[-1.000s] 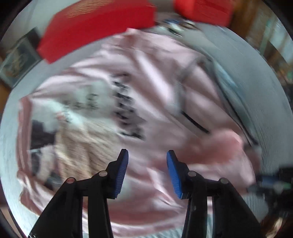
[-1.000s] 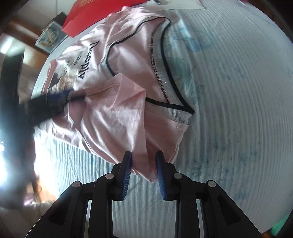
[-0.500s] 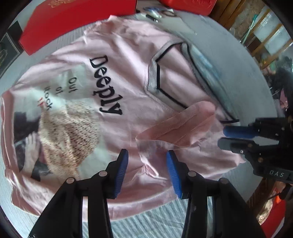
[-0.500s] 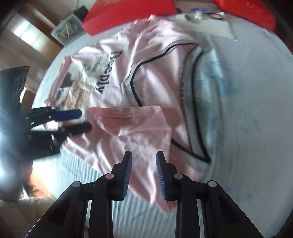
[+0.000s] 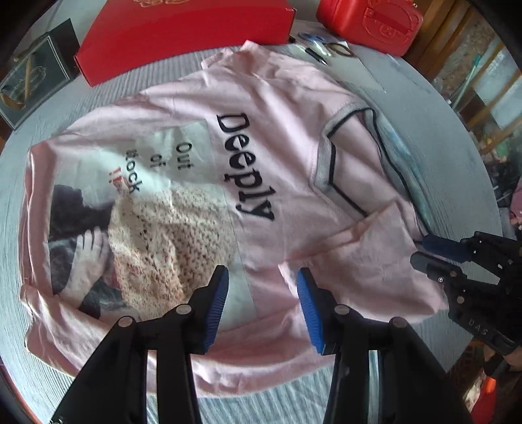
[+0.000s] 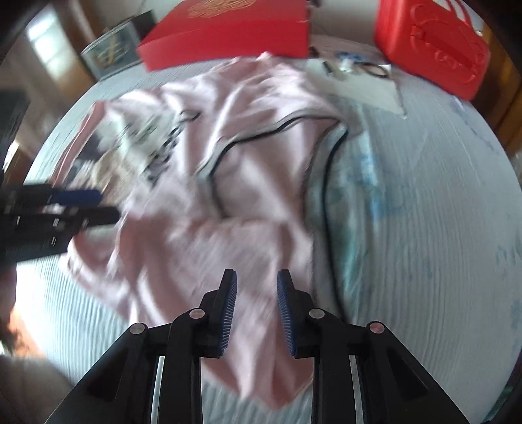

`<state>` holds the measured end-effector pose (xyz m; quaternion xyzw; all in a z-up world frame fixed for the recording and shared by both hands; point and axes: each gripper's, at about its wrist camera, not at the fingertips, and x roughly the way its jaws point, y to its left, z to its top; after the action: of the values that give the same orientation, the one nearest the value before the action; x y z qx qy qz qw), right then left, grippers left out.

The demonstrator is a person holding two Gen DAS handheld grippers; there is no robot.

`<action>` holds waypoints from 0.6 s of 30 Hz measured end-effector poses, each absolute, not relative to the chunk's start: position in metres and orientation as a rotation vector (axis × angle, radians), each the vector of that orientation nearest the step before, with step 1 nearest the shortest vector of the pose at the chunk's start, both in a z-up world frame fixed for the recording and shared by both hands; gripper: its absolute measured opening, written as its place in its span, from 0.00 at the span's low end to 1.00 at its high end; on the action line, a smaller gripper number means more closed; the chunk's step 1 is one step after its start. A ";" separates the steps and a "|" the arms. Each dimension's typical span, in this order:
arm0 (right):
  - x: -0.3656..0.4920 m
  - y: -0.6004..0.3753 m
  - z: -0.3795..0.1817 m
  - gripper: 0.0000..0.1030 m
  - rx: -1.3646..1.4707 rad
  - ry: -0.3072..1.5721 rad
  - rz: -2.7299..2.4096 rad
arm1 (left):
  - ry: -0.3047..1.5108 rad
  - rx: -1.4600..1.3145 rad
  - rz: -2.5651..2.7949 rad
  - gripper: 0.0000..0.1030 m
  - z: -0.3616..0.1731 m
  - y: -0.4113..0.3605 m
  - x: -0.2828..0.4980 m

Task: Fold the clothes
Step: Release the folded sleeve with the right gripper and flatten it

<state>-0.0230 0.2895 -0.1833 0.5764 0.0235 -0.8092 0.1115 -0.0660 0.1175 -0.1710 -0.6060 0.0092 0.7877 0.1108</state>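
Note:
A pink T-shirt (image 5: 277, 137) with the word "Deeply" and a printed photo lies front up on a light striped surface. Its near sleeve (image 5: 368, 248) is folded in over the chest. My left gripper (image 5: 262, 303) is open and empty above the shirt's near side edge. My right gripper (image 6: 256, 306) is open and empty above the folded sleeve; the right wrist view is blurred. The right gripper also shows in the left wrist view (image 5: 424, 251) at the shirt's shoulder edge. The left gripper shows in the right wrist view (image 6: 91, 205) at the left.
A flat red box (image 5: 182, 36) and a red case (image 5: 375, 22) stand behind the shirt. A framed picture (image 5: 32, 81) lies at the far left. Small items, scissors among them (image 5: 319, 45), lie on paper by the collar. The striped surface (image 6: 424, 228) stretches right.
The right gripper has let go of the sleeve, which now lies folded over the chest, and has drawn back. The left gripper has pulled back a little from the shirt.

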 end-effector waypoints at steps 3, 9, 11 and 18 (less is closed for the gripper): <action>-0.017 0.285 -0.195 0.27 1.751 0.108 -2.353 | 0.044 -1.839 2.286 0.46 -0.186 0.118 -0.066; -0.009 0.279 -0.203 0.54 1.761 0.159 -2.356 | 0.082 -1.841 2.296 0.79 -0.195 0.112 -0.049; -0.006 0.272 -0.207 0.82 1.765 0.164 -2.343 | 0.101 -1.834 2.290 0.81 -0.195 0.113 -0.046; -0.005 0.286 -0.206 0.86 1.845 -0.019 -2.372 | 0.165 -1.808 2.269 0.81 -0.196 0.117 -0.032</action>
<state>-0.0053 0.2857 -0.2057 0.6126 -0.0064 -0.7874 0.0682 -0.0323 0.1167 -0.1964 -0.6177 0.0565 0.7755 0.1176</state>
